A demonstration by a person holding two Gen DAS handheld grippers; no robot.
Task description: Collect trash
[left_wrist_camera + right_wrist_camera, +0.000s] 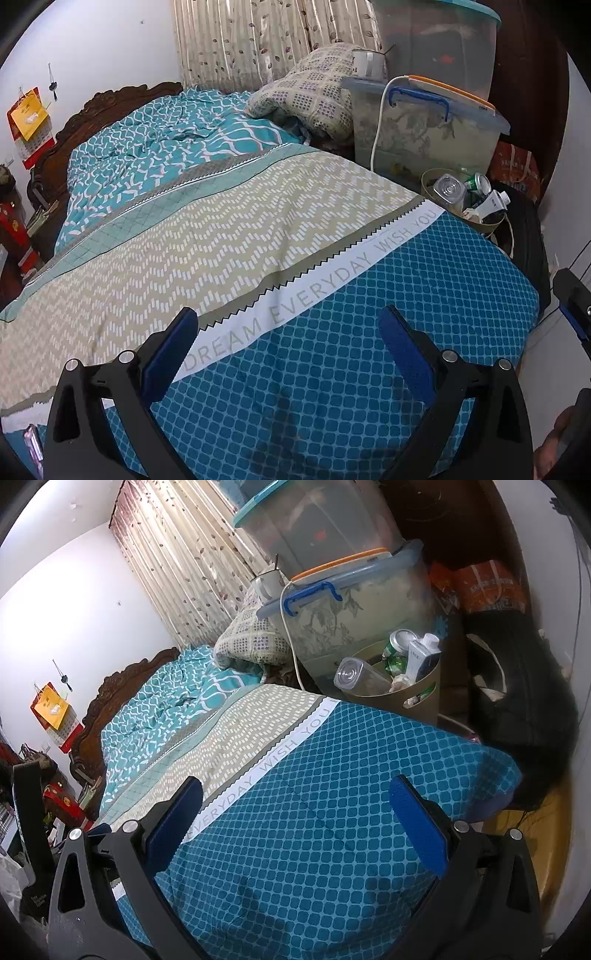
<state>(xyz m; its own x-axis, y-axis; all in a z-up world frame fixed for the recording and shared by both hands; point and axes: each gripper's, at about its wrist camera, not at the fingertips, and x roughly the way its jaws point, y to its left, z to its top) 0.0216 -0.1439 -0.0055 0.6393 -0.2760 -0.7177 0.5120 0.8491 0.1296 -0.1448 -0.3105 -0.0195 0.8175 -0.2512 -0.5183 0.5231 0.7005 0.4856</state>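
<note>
Blue-padded, my left gripper [288, 328] and right gripper [295, 797] both gape empty over the bed's [332, 369] foot; the bin [424, 690] beside its far corner holds trash.

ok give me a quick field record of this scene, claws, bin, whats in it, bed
left claw: left claw open, holding nothing, over the bed
right claw: right claw open, holding nothing
bin: beige round plastic bin beside the bed's far corner
bin contents: clear plastic bottle, green drink can, white carton
bed: teal and beige patterned bedspread, no loose trash visible on it
behind bin: clear storage box with blue handle
</note>
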